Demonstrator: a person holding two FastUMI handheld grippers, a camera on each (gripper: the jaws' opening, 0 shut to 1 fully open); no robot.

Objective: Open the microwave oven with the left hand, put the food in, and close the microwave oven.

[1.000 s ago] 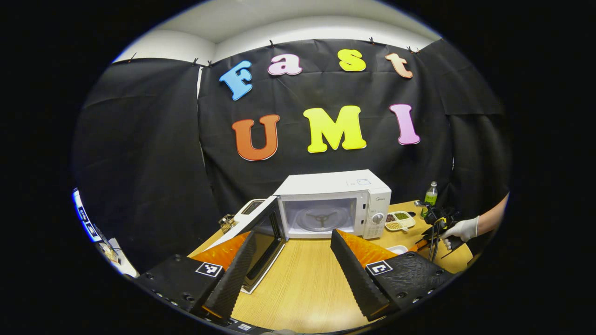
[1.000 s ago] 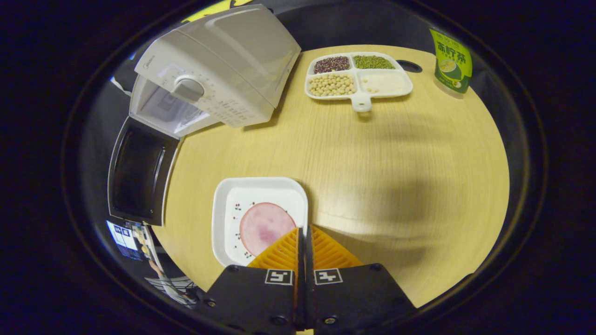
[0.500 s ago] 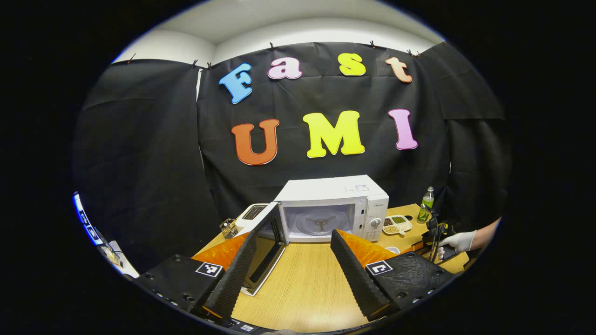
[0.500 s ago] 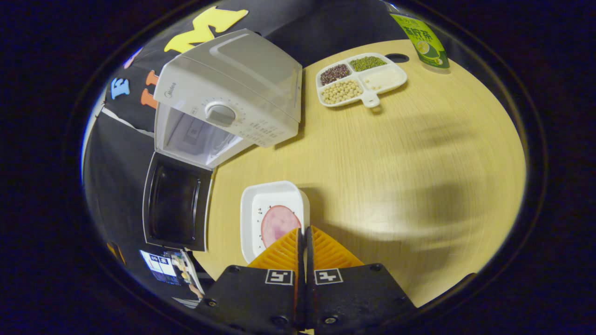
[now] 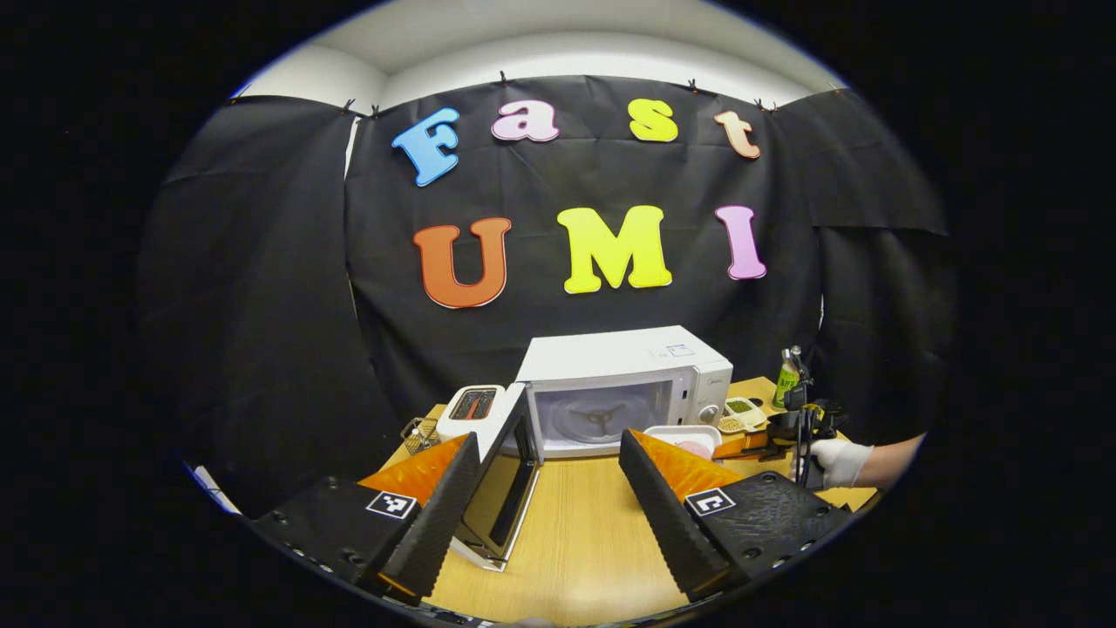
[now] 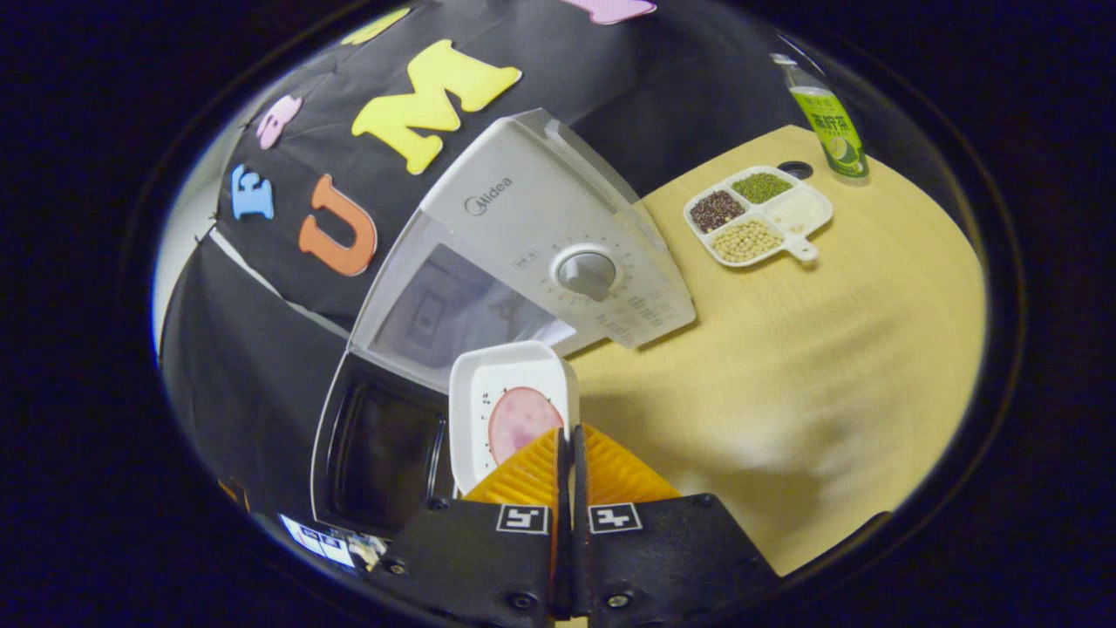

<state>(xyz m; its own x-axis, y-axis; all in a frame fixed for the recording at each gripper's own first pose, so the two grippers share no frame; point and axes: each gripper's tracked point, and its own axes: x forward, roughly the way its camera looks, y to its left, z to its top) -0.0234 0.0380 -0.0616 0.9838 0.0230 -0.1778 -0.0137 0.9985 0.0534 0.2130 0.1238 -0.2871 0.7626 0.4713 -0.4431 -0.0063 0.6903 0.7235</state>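
**One step from loading: the dish is off the counter and at the oven mouth**

One second ago the white dish (image 6: 513, 392) with its pink slice of ham (image 6: 521, 421) sat on the wooden counter (image 6: 785, 366) well short of the microwave oven (image 6: 540, 253). Now the right claw (image 6: 568, 453), clenched on the dish's near rim, has carried it up and forward, so that its far edge overlaps the open cavity (image 6: 453, 310) in the right gripper view. The door (image 6: 379, 453) hangs wide open below and to the left of the dish.

In the left gripper view the same dish (image 5: 684, 434) floats just in front of the microwave oven (image 5: 623, 384), held out by a gloved hand (image 5: 833, 460). The left claw (image 5: 545, 488) has drawn back from the door (image 5: 506, 475); its fingers are spread apart and hold nothing.

Opening looks finished and the loading is probably about halfway. The dish seems to need a level push onto the turntable (image 5: 600, 417), then a release, before the left claw can swing the door shut. Off to the side stand a divided tray of beans (image 6: 757, 214) and a green bottle (image 6: 828, 122)
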